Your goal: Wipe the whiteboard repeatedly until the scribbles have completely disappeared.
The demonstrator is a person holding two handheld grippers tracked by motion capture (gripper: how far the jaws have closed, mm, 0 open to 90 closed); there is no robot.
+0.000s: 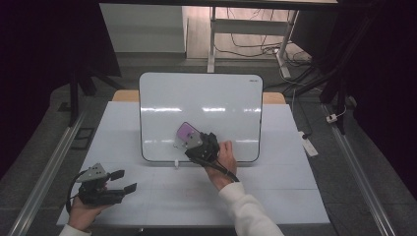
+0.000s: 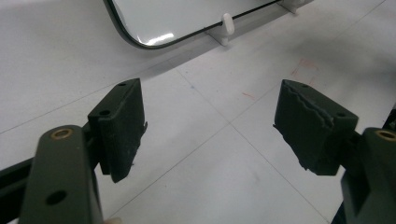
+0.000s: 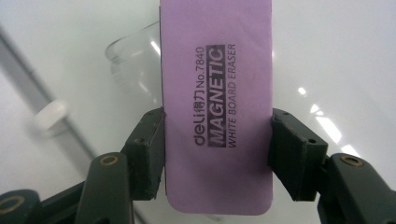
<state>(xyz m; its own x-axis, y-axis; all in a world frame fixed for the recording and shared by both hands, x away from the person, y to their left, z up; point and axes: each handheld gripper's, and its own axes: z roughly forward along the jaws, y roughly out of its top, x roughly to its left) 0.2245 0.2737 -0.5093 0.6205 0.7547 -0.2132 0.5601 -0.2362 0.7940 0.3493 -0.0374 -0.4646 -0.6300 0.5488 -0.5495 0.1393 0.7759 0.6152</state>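
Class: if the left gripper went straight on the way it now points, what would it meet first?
Probably the whiteboard's lower edge, near its white foot; bare table lies before the open left gripper, though depth is unclear.

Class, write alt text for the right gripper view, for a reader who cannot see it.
A flat purple rectangular whiteboard eraser, printed "MAGNETIC WHITE BOARD ERASER", is clamped by its long edges in the black right gripper, over a glossy white whiteboard surface.

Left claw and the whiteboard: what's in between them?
Nothing but bare white table lies between the open left claw and the whiteboard, seen in the left gripper view.
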